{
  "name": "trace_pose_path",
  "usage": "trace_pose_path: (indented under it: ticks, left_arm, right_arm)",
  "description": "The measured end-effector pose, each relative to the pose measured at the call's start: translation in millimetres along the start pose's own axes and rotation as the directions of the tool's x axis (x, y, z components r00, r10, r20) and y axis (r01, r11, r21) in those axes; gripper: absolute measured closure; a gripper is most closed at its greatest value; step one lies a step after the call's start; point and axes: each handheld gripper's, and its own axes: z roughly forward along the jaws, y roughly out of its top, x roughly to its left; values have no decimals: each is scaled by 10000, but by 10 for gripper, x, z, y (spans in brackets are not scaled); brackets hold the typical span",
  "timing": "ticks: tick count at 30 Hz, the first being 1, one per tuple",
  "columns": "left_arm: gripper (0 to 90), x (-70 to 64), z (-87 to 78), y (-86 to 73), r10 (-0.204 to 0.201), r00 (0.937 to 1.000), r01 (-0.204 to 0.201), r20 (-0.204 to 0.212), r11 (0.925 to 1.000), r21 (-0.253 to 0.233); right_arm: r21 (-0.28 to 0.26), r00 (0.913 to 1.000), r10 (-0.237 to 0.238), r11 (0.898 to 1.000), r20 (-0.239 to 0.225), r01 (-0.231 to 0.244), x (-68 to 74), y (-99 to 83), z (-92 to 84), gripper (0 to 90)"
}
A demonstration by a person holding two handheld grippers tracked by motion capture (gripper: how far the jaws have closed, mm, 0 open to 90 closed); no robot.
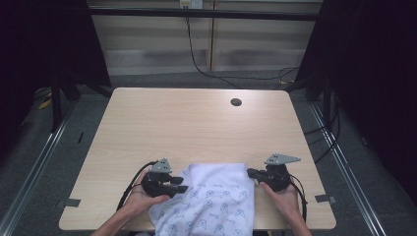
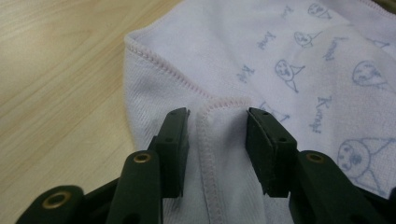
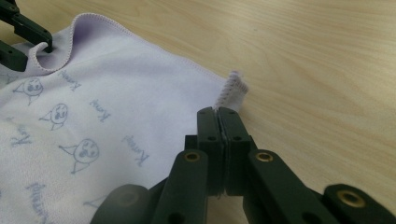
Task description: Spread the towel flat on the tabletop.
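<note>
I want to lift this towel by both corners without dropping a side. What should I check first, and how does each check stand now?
1. Right tool shut on a towel corner: ok, the hem sticks out past its closed jaws.
2. Left tool shut on its corner: not ok, the jaws stand open astride the folded hem.
3. Left corner flat: not ok, the edge is folded over.
4. Table beyond the towel free: ok.
5. Near edge of towel fully on the table: not ok, it hangs over the table's front edge.
</note>
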Motion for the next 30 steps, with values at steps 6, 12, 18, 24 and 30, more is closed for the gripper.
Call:
trace_pose_path:
  ticks: [6, 12, 18, 24, 30]
  left_arm:
    - [749, -59, -12, -8, 588, 9983, -588, 14, 9982, 80]
    - [860, 24, -365, 53, -151, 9996, 183, 218, 9876, -1561]
    - [862, 375, -1027, 209, -1000, 9896, 613, -1037, 9437, -3251]
    - [862, 634, -1366, 485, -1505, 9738, 644, -1705, 9016, -4277]
    - [862, 845, -1599, 859, -1981, 9585, 646, -2051, 8515, -5204]
  right_arm:
    - [3, 10000, -8, 10000, -58, 8, 11, 4, 4, 886]
    - [-367, 10000, 10, 9993, -46, -11, -7, 46, -89, 888]
    - [-1489, 9998, 200, 9887, 34, -192, -108, 239, -366, 890]
    - [-2720, 9996, 45, 9623, 280, 33, -201, 628, -584, 889]
    - [-3838, 9998, -105, 9233, 143, 152, -281, 1164, -640, 890]
